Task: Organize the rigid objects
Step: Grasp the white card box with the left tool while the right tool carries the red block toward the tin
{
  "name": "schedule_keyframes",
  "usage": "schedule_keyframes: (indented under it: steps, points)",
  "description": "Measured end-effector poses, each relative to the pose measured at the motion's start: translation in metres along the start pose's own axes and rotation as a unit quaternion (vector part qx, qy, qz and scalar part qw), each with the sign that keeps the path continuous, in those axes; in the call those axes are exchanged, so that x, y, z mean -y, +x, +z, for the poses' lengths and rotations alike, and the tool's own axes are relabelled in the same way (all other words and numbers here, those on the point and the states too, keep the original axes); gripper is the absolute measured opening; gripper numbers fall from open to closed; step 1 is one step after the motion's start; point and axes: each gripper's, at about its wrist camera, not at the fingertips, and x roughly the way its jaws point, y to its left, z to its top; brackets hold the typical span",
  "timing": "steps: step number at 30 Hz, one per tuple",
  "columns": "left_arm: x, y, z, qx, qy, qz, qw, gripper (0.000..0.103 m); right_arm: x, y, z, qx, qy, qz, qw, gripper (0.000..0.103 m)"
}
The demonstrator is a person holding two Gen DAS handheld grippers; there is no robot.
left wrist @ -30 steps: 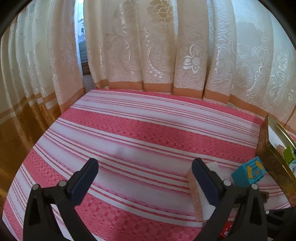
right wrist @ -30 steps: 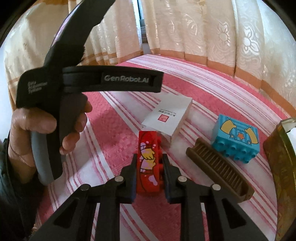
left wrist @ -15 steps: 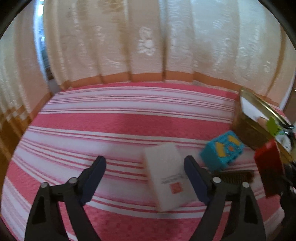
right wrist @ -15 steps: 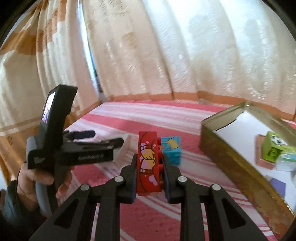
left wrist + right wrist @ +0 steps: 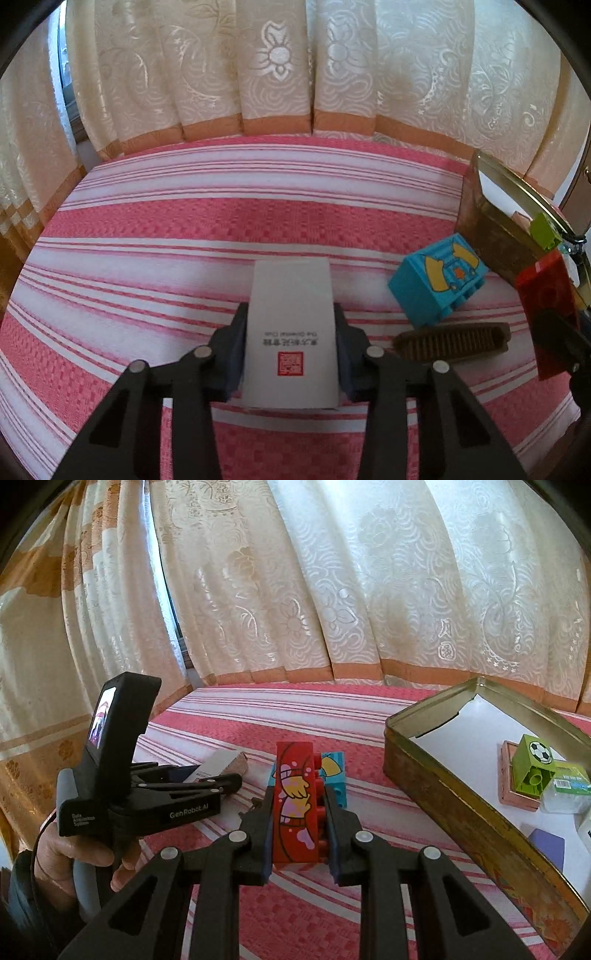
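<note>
Left tongs [image 5: 291, 332]: jaws closing on the white box [image 5: 291, 332], one at each long side; the pads look to be at its edges, so the pinch seems made or nearly made. The box lies flat on the striped cloth [image 5: 221, 229], printed face up, long axis running away from the tongs, probably why they straddle it along its length.
Right tongs [image 5: 298, 808]: pressed tight on the red printed brick [image 5: 295, 805], held upright and clear of the cloth, apparently bound for the tin.
Tin box [image 5: 443, 794]: open, ahead and to the right of the right tongs; near wall stands between brick and interior, so the brick must go over the rim.
Tin contents: green football brick [image 5: 535, 768], a pink tray beneath it, a clear packet, a purple card; free floor at the far end.
Blue brick [image 5: 437, 284]: on the cloth to the right of the left tongs, just short of the tin wall.
Brown comb [image 5: 452, 338]: just beside the left tongs' right jaw, in front of the blue brick; likeliest thing to snag when the white box is carried toward the tin.
Hand [image 5: 74, 853]: grips the left tool's handle.
Curtain [image 5: 277, 74]: hangs behind the bed.
</note>
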Motion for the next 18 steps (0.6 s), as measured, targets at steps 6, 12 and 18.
schedule_keyframes:
  steps: [6,12,18]
  points:
    - [-0.007,-0.014,0.001,0.045,-0.022,0.022,0.9985,0.040,0.003,-0.005,0.000,0.018,0.003,-0.006,1.000,0.025]
    - [0.001,-0.037,0.005,0.119,-0.008,0.032,0.9923,0.040,0.001,-0.018,0.002,0.062,-0.020,-0.050,0.997,0.025]
    - [0.006,-0.050,0.006,0.159,-0.013,0.067,0.9849,0.040,0.006,-0.025,0.005,0.081,-0.020,-0.064,0.994,0.025]
